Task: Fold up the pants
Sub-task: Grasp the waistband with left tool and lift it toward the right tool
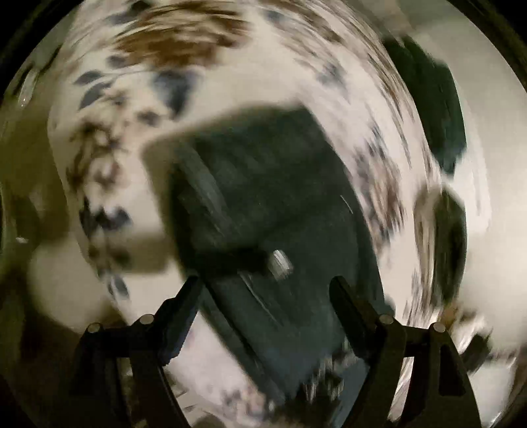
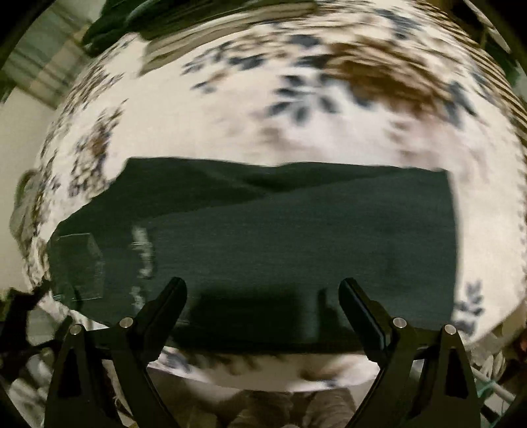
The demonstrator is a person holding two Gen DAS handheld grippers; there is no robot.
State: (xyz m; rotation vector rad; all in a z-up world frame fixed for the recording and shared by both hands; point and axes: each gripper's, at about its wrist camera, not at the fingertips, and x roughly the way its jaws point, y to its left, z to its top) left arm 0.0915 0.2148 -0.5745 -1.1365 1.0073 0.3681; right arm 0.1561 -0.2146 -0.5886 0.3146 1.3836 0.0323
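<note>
Dark green pants [image 2: 280,237] lie folded in a rough rectangle on a white bedsheet with blue and brown flowers [image 2: 230,125]. A white label [image 2: 143,253] shows near their left end. My right gripper [image 2: 263,286] is open and empty, just above the pants' near edge. In the blurred left wrist view the pants [image 1: 273,204] run from the centre down towards me, with a pale tag [image 1: 280,260] on them. My left gripper [image 1: 266,286] is open over the pants, holding nothing.
The flowered sheet [image 1: 108,158] covers the bed around the pants. Another dark cloth [image 1: 434,108] lies at the upper right in the left wrist view. The bed's near edge [image 2: 263,375] sits just below the pants. Dark items [image 2: 108,23] lie at the far left corner.
</note>
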